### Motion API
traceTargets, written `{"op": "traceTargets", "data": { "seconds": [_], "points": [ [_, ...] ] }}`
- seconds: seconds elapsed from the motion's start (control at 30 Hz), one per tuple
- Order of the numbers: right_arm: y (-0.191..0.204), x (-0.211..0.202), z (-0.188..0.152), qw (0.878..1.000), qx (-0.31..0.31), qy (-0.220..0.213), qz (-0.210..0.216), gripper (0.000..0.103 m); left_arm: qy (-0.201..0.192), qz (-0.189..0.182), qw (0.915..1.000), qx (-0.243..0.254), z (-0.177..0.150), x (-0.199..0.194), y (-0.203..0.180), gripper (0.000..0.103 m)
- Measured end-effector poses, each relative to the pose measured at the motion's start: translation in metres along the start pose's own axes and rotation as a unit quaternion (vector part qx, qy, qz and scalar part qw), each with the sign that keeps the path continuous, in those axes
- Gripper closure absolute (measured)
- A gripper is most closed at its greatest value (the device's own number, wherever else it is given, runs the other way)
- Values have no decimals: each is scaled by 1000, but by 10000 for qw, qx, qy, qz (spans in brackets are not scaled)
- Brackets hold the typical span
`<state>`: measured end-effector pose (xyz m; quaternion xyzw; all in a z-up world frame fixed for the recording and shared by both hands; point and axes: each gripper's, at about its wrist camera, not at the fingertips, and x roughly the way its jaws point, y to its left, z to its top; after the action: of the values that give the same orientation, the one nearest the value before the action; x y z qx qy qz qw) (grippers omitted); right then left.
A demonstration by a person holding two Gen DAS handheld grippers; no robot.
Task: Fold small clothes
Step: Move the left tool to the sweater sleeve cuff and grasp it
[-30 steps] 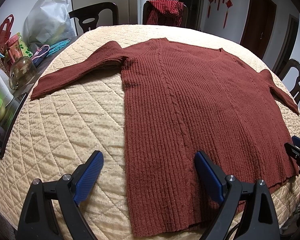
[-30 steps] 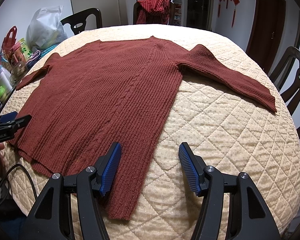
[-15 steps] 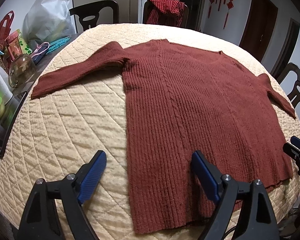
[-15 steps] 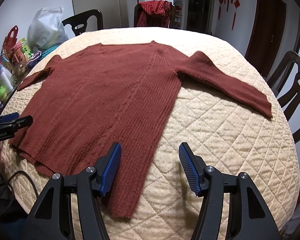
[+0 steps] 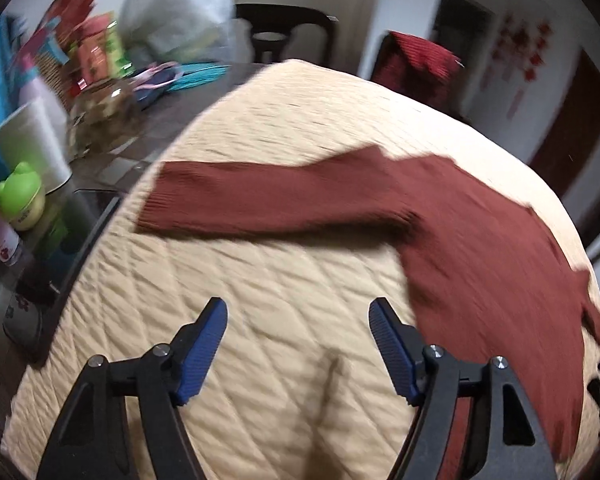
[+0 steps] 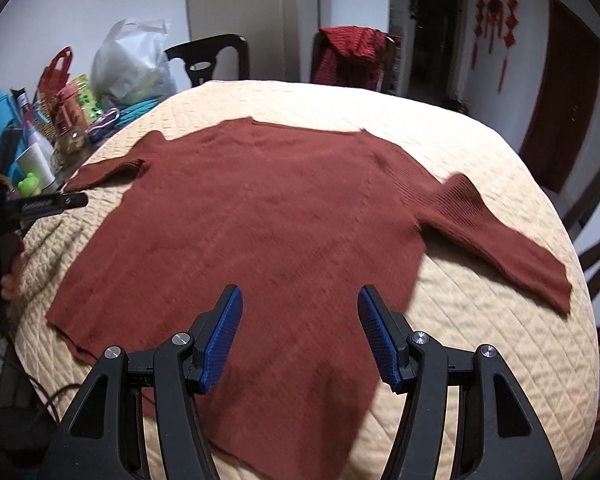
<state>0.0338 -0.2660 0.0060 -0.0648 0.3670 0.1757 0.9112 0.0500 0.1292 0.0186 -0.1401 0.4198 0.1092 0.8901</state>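
Rust sweater (image 6: 268,216) lies flat on quilted table (image 6: 480,360), sleeves spread. Left gripper (image 5: 298,344) has just been closing, jaws apart, nothing between, over bare quilt near left sleeve (image 5: 268,200). Right gripper (image 6: 300,336) wide, empty, above hem.

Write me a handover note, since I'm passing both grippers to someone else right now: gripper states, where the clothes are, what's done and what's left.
Left gripper: jaws have just been closing but are open and empty, over bare quilt, near the sweater's outstretched sleeve.
Right gripper: open, empty, above the sweater's lower body.
Sweater: spread flat on the quilted table, both sleeves out.
Done: laid out only; no fold visible.
Left: fold sleeves in, then the body.
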Motion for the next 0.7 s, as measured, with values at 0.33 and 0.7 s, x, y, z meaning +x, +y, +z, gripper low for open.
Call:
{"op": "traceTargets", "data": {
  "seconds": [0.33, 0.7],
  "points": [
    [14, 26, 23, 9995, -148, 47, 275, 43, -10, 298, 9967, -749, 30, 28, 57, 33],
    [8, 41, 25, 9988, -56, 181, 449, 43, -70, 744, 9946, -714, 44, 40, 62, 72]
  ]
}}
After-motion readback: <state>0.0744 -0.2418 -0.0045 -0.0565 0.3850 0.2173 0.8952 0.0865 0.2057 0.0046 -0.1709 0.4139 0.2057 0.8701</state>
